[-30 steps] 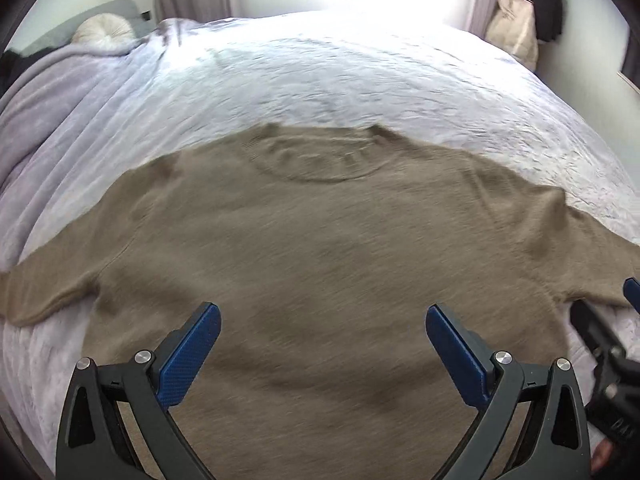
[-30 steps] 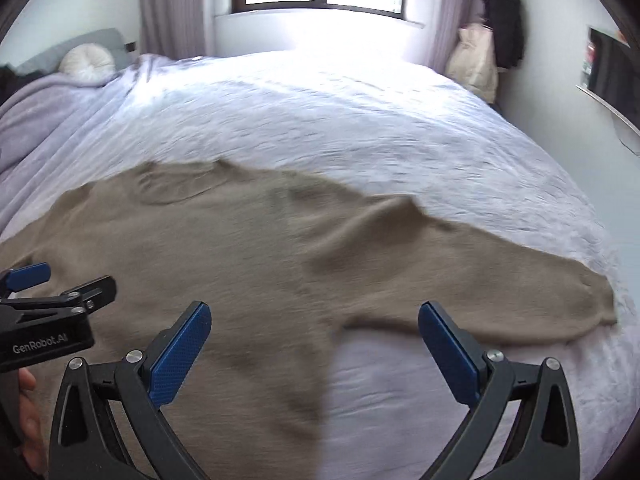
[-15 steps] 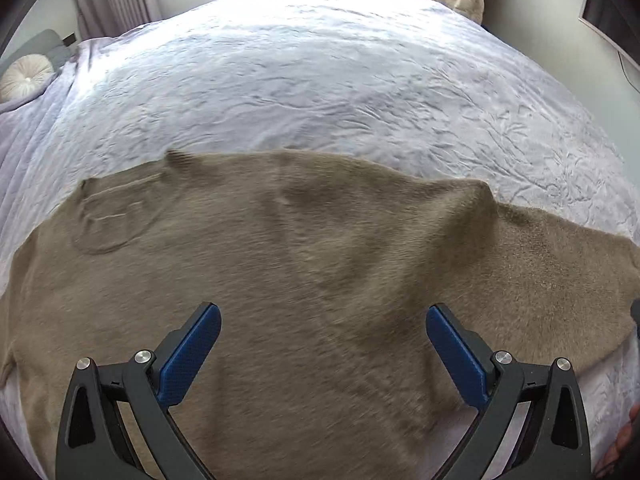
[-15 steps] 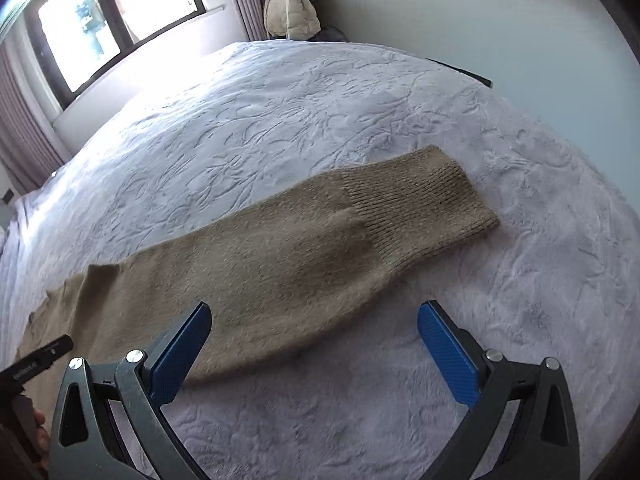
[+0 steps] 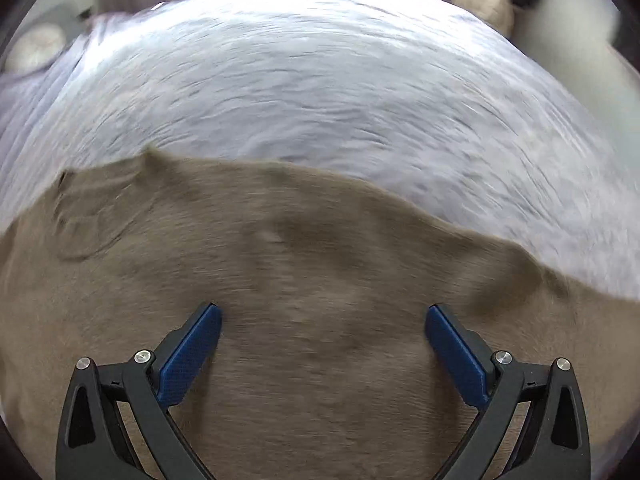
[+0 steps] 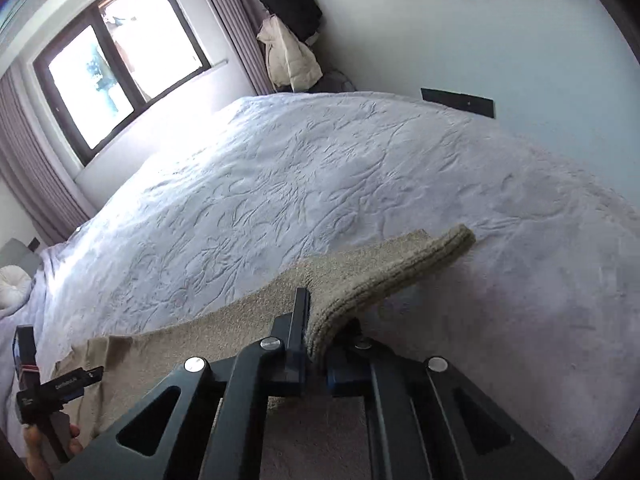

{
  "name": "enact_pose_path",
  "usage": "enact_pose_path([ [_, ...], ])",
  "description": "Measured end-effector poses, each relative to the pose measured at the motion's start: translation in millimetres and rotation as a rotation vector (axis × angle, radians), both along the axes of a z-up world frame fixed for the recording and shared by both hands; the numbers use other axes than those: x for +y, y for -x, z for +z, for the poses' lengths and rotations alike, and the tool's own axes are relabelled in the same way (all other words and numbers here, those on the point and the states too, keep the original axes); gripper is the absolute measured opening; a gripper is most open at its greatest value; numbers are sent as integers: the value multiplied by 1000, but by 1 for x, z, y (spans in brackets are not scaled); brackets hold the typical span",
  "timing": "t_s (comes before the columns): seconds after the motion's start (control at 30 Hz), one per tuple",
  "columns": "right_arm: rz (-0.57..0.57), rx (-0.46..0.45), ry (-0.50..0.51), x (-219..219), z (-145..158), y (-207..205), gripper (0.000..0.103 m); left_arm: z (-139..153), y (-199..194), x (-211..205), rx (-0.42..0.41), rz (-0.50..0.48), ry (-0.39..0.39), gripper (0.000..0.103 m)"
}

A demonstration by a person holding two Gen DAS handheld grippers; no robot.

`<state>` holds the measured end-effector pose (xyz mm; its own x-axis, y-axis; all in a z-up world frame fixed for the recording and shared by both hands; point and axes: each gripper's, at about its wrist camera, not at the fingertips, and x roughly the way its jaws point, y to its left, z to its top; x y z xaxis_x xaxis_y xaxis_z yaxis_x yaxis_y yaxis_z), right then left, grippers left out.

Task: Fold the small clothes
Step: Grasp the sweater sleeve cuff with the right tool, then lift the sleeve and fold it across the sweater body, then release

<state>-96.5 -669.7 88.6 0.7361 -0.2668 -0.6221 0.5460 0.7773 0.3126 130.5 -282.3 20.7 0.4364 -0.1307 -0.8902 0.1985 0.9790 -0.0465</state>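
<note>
The tan knitted sweater (image 5: 320, 320) is spread flat on the white embossed bedspread (image 6: 320, 184), its body at 6 o'clock in the left wrist view, so that its parts can be folded inward. The ribbed cuff of the right sleeve (image 6: 384, 276) is clamped between the closed jaws of the right gripper (image 6: 314, 344), probably so that the sleeve can be carried across the body. The left gripper (image 5: 322, 344) is held over the sweater body with its jaws wide apart and nothing grasped; perhaps the cloth is to be held down. In the right wrist view a bright window (image 6: 116, 80) is seen at 10 o'clock, and hanging coats (image 6: 288, 40) at 12 o'clock.
</note>
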Motion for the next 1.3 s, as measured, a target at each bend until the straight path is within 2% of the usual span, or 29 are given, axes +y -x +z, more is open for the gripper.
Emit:
enact_pose_path([
  [0.07,11,30,28,7,-1,3,7,2,12,-26,-35,-98,-60,103],
  [0.13,25,72,70,12,-5,-4,7,8,19,-40,-64,-149,-78,103],
  [0.17,27,87,64,11,-8,-5,9,9,20,-39,-60,-154,-66,103],
  [0.23,39,100,16,7,-14,-8,12,13,19,-36,-22,-160,19,103],
  [0.3,31,102,-5,2,-19,-8,26,10,15,-42,36,-157,68,103],
  [0.37,37,116,-31,-2,-26,-14,49,13,18,-57,48,-198,58,103],
  [0.43,58,111,-53,-2,-29,-18,54,32,36,-62,-7,-260,92,103],
  [0.5,60,116,-36,2,-26,-18,51,45,50,-56,-39,-278,90,103],
  [0.57,58,123,-24,2,-22,-19,21,54,66,-38,-71,-239,86,103],
  [0.63,48,107,-12,3,-14,-13,11,57,75,-12,-92,-188,149,103],
  [0.7,42,96,17,8,-4,-10,9,47,72,6,-69,-126,186,103],
  [0.73,44,93,29,11,0,-9,9,34,63,5,-34,-101,174,103],
  [0.8,51,97,75,22,13,-9,8,-2,52,-2,119,-97,70,103],
  [0.83,57,97,92,27,20,-11,8,-11,51,-11,125,-127,-1,103],
  [0.87,64,94,102,32,26,-12,8,-8,55,-19,63,-164,-51,103],
  [0.9,69,90,114,38,33,-13,8,-3,57,-22,42,-181,-64,103],
  [0.93,77,84,136,46,43,-14,8,2,57,-22,44,-188,-56,103],
  [1.0,88,73,182,62,59,-15,7,19,57,-4,58,-187,68,103],
  [1.03,97,62,210,73,69,-15,7,28,57,10,46,-172,128,103],
  [1.1,119,42,252,94,86,-17,7,42,57,46,0,-125,182,103],
  [1.23,214,-6,330,157,120,-37,7,40,48,120,-17,-21,196,103],
  [1.3,266,-32,354,191,133,-48,7,31,43,163,-10,45,169,103],
])
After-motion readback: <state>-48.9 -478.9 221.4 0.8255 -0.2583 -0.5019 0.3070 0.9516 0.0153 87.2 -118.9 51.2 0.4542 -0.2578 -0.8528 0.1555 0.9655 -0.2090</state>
